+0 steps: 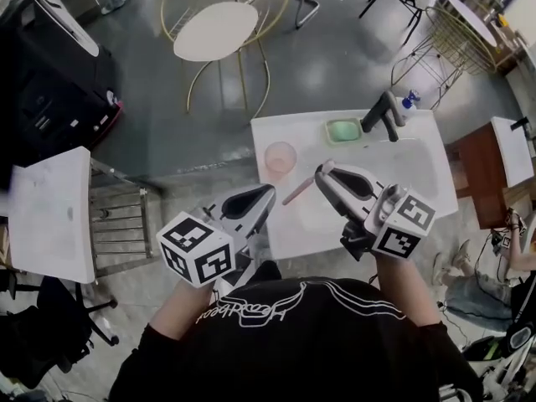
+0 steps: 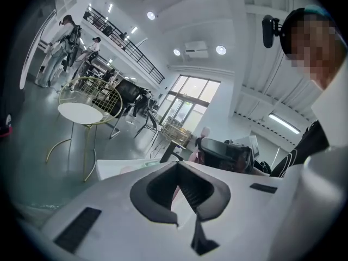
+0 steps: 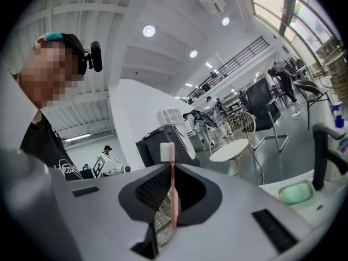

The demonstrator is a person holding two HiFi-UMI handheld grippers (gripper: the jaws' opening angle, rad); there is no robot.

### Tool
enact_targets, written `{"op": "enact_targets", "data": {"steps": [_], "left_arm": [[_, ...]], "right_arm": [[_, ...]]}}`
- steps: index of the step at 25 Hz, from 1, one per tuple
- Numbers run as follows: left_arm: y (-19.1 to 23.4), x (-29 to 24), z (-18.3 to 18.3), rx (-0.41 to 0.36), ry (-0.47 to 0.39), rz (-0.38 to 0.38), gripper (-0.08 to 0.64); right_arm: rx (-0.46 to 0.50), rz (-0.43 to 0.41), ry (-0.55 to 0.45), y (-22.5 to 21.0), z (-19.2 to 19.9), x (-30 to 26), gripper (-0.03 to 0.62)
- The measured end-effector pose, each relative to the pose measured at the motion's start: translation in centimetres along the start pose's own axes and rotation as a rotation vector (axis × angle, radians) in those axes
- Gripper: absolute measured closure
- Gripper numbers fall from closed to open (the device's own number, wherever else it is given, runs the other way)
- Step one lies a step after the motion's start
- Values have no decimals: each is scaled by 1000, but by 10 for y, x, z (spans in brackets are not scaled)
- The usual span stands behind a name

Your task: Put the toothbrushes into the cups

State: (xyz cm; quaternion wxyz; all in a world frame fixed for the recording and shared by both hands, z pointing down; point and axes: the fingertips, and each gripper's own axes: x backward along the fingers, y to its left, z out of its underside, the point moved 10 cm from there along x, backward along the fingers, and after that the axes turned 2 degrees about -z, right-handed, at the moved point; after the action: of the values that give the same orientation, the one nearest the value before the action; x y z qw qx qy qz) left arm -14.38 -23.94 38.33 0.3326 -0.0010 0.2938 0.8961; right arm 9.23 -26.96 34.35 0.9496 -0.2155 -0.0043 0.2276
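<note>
A pink toothbrush [image 1: 298, 193] sticks out leftward from my right gripper [image 1: 321, 172], low over the white table [image 1: 419, 174]. In the right gripper view the toothbrush [image 3: 172, 189] stands upright, bristles on top, pinched in my right gripper [image 3: 169, 167]. A translucent pink cup [image 1: 280, 159] stands near the table's left edge, just beyond the brush. A green cup [image 1: 343, 130] sits at the far edge, also seen at the right of the right gripper view [image 3: 296, 193]. My left gripper [image 1: 270, 191] hovers at the table's left near corner, its tips together and empty [image 2: 177, 167].
A black bent stand [image 1: 385, 115] rises beside the green cup, with a blue-capped bottle [image 1: 409, 101] behind it. A metal rack [image 1: 121, 216] and white desk [image 1: 50, 216] lie to the left. A round white table [image 1: 216, 30] with gold wire chair stands beyond. A brown cabinet [image 1: 481, 174] is on the right.
</note>
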Motion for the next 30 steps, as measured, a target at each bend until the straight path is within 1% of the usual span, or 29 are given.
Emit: {"op": "enact_targets", "data": {"steps": [6, 10, 13, 18, 20, 23, 25, 30], "left_arm": [[25, -10, -12, 2, 11, -2, 555], [36, -14, -17, 6, 23, -4, 555], [44, -17, -19, 11, 28, -14, 555], [52, -16, -19, 24, 30, -28, 555], [54, -15, -19, 26, 28, -36, 555], [57, -15, -17, 40, 26, -41, 555], [58, -15, -15, 45, 31, -43, 555], [61, -16, -13, 55, 34, -56, 555]], "right_arm": [[20, 24, -20, -23, -10, -19, 549], [26, 32, -26, -36, -11, -30, 549], [26, 57, -36, -49, -10, -37, 549], [-11, 128, -42, -68, 4, -45, 549], [-5, 151, -35, -72, 10, -49, 549], [14, 198, 3, -79, 20, -57, 549], [9, 228, 29, -84, 30, -62, 549], [-10, 238, 53, -91, 46, -71, 549]]}}
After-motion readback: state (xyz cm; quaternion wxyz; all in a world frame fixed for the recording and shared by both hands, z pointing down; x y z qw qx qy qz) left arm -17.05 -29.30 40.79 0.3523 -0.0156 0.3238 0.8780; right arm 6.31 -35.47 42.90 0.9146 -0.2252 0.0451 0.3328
